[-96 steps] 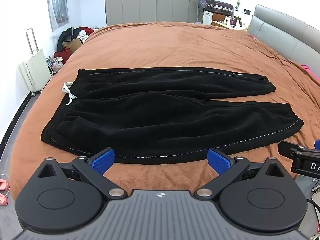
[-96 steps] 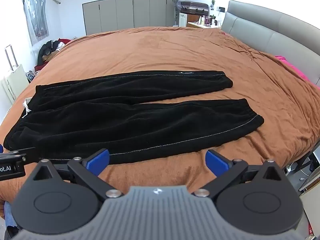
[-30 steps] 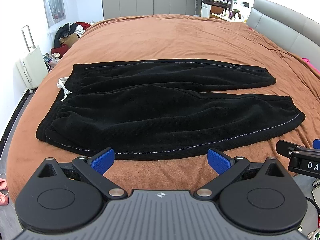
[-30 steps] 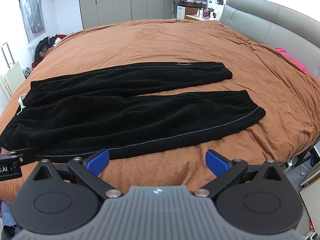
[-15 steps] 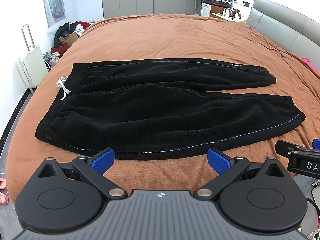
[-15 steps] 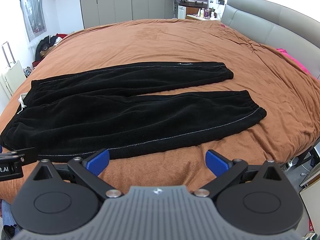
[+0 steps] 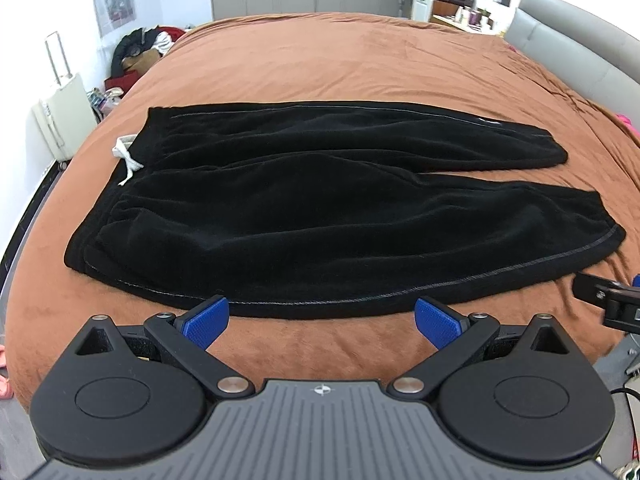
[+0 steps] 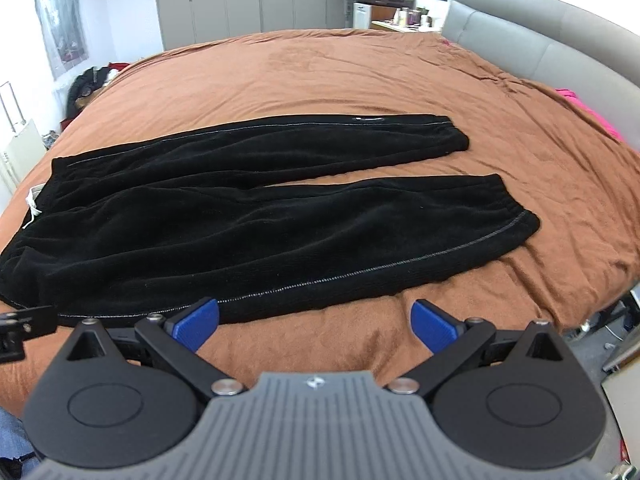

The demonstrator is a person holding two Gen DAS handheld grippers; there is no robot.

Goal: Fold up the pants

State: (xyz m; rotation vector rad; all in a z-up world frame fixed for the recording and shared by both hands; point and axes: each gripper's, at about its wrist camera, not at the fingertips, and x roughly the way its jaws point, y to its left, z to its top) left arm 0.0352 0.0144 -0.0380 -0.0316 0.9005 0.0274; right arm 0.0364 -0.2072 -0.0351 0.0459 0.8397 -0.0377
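pants (image 7: 320, 216): black, flat on brown bed (image 7: 360, 64), waistband left, legs right | left tongs (image 7: 320, 316): spread, empty, at near hem; right tongs (image 8: 314, 318): spread, empty, near leg edge

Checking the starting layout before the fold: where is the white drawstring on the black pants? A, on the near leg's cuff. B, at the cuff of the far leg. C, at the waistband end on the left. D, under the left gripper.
C: the white drawstring pokes out at the waistband end of the pants, left side, opposite the cuffs.
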